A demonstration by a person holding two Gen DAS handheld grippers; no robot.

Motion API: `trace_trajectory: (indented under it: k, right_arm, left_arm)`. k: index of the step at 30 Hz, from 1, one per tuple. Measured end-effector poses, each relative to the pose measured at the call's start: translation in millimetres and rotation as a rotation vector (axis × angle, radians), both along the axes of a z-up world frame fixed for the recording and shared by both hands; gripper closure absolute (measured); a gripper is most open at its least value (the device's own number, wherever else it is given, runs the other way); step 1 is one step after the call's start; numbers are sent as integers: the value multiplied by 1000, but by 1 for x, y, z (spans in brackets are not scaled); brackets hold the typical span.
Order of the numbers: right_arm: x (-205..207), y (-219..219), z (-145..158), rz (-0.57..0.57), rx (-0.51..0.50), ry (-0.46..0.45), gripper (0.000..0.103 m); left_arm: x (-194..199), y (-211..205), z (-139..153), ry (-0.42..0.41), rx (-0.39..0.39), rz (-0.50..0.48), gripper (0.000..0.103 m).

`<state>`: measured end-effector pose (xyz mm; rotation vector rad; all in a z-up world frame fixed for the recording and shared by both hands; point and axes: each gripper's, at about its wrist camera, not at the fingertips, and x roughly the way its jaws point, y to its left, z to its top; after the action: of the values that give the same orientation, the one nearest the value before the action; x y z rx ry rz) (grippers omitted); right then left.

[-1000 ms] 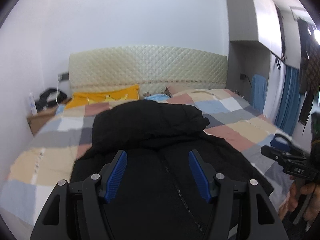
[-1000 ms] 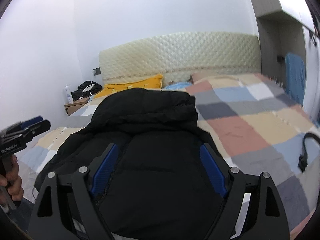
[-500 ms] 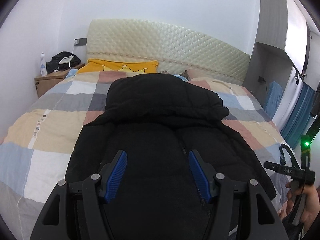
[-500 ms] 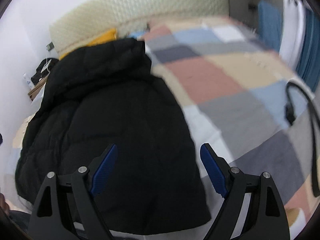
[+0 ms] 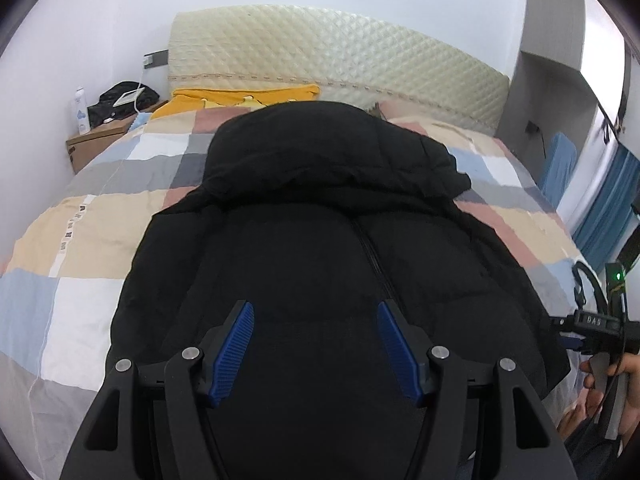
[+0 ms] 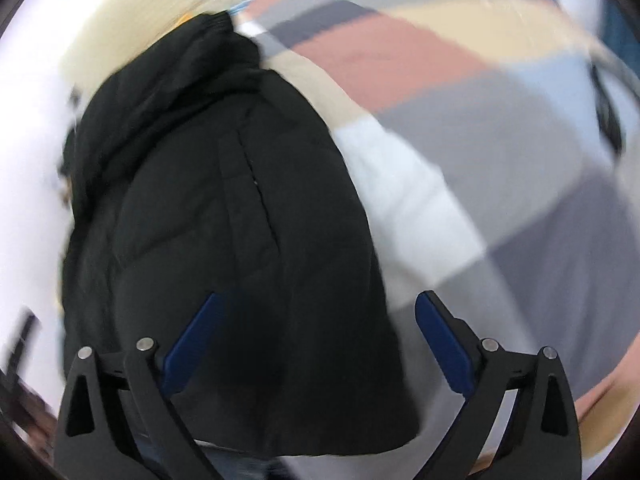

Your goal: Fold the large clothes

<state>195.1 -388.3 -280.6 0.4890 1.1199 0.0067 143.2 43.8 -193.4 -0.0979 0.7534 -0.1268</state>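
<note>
Two grippers hang over one black padded jacket (image 5: 320, 248), which lies flat on the bed (image 5: 80, 216) with its hood toward the headboard (image 5: 332, 52) and its hem at the near edge, its front zipper (image 5: 370, 256) running down the middle. The left gripper (image 5: 316, 344) has its fingers (image 5: 234, 354) apart, with nothing between them but a view of the jacket's lower front; they do not seem to touch the cloth. The right gripper (image 6: 316, 356) is opening its fingers (image 6: 444, 344) wider, above the right hem corner of the jacket (image 6: 224, 220), and nothing is clamped there either. That view is blurred, so the exact gap to the fabric I cannot tell.

Several things can go wrong from here. The jacket is thick and slippery-looking, so a pinch on only the outer shell may slide off, or may lift one layer and leave the back layer on the bed (image 6: 500, 152); the fold then comes out crooked. If the right fingers close too far outside, they may catch the checked cover instead of the hem and drag it along. If the two grippers grasp at unequal places, the fold line will run aslant. Also, the hem reaches the bed's edge, so a careless pull toward the person may let the heavy jacket slip off.
</note>
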Motion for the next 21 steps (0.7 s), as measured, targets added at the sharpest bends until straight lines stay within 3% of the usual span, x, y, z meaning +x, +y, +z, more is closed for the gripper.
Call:
trace_trajectory:
  k: [1,4,6,12,19,21]
  right_arm:
    - [-3,-1,-2,-9,16,1,5]
    - [-4,1,3,-1,-93,-18,3]
    - [0,2,-4,-4,-114,6,1]
    - [7,-2,-38,6,79,110,0]
    - [-4,-1,-34,37,158,68,1]
    - [-7,0,-32,51,178,57,10]
  left_arm:
    - [0,-2,-1,4,9,-3,39]
    - [1,-12,-3,19,39,-20,39]
    - [-1,-17,-3,18,54,-32,39]
    - [0,-20,-3,36,59,-37,39]
    - [7,5,13,52,-6,-12,39]
    - [8,24,26,40,-30,25,39]
